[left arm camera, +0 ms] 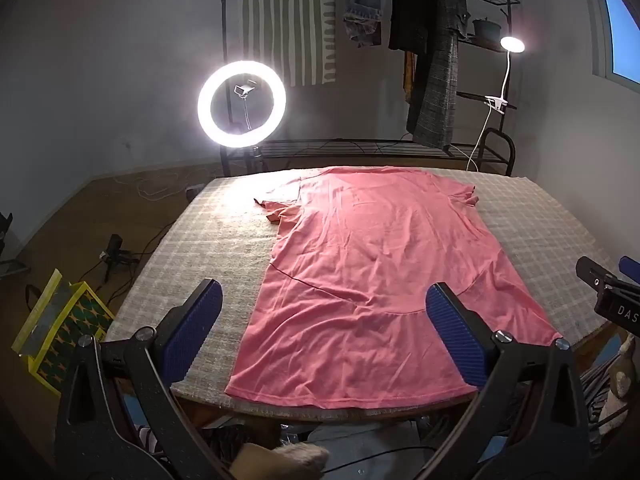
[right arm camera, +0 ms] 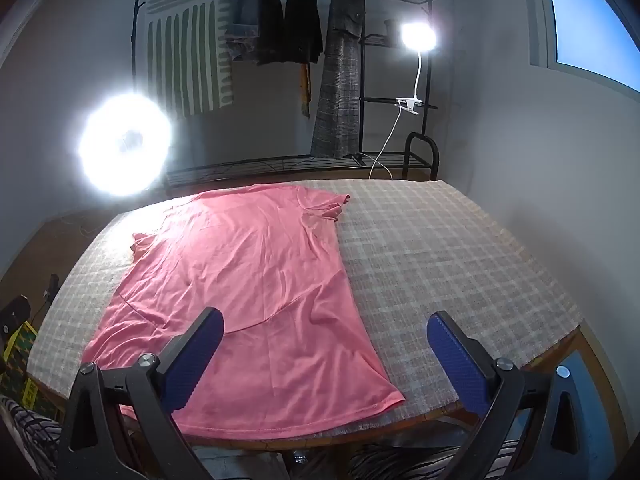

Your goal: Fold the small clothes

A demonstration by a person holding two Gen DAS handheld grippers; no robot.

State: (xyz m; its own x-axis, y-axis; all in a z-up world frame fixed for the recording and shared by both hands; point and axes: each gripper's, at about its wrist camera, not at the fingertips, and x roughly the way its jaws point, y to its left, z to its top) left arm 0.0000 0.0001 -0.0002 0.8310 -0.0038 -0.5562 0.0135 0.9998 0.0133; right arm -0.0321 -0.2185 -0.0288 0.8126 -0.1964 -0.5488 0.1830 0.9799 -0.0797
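Two grippers hang over the near edge of the table, both tilted down toward it, each with its blue pads spread as wide as they go and nothing between them. The left gripper sits above the shirt's bottom hem, its left pad over the bare checked tablecloth and its right pad over the cloth of the shirt. The right gripper hangs over the shirt's right hem corner, left pad above the fabric, right pad above bare tablecloth.

The pink shirt lies spread flat on the table, hem toward the person, collar end at the far side, with light wrinkles across the body. Its left sleeve is bunched and curled rather than laid out, and the right sleeve is also rumpled.

Nothing is folded yet, so the job looks to be at its start. A clean first fold likely calls for each gripper to come down on a hem corner, pinch both layers and only the shirt, not the tablecloth beneath, then lift evenly. Smoothing the sleeves first would probably help.

Beyond the table stand a ring light, a clip lamp and a clothes rack.
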